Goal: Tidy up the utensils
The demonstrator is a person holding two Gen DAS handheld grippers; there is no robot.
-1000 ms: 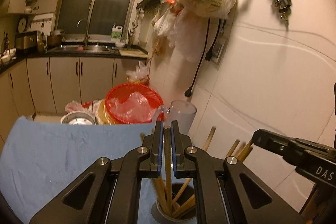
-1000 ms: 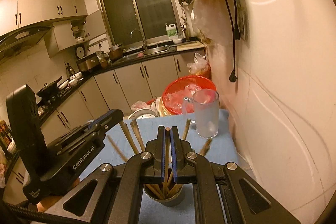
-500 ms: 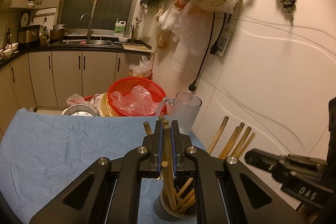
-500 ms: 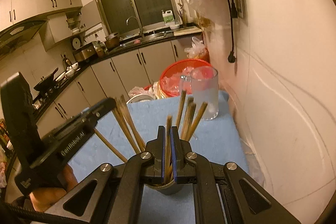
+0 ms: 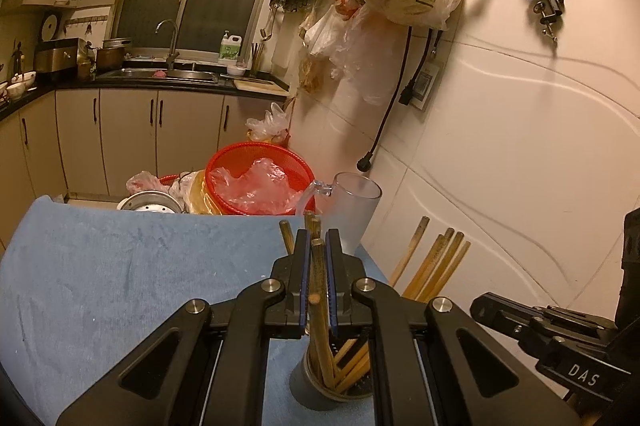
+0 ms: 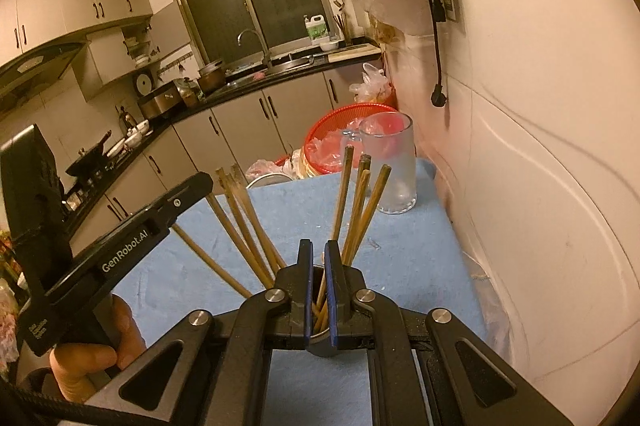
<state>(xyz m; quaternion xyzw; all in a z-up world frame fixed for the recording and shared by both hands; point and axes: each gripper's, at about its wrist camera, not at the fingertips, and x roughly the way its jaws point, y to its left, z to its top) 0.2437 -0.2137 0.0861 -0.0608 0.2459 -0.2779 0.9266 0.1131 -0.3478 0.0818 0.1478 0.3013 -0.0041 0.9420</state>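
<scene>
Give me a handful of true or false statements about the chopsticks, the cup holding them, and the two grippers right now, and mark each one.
1. The left gripper has a chopstick between its jaws. True.
2. The chopsticks lie flat on the blue cloth. False: they stand tilted in the grey cup.
3. The right gripper clamps a chopstick. False: its jaws stand slightly apart with nothing pinched; the cup shows through the gap.
4. A frosted mug stands on the cloth near the wall. True.
5. The frosted mug holds chopsticks. False: no chopsticks show in it; they are in the grey cup.
</scene>
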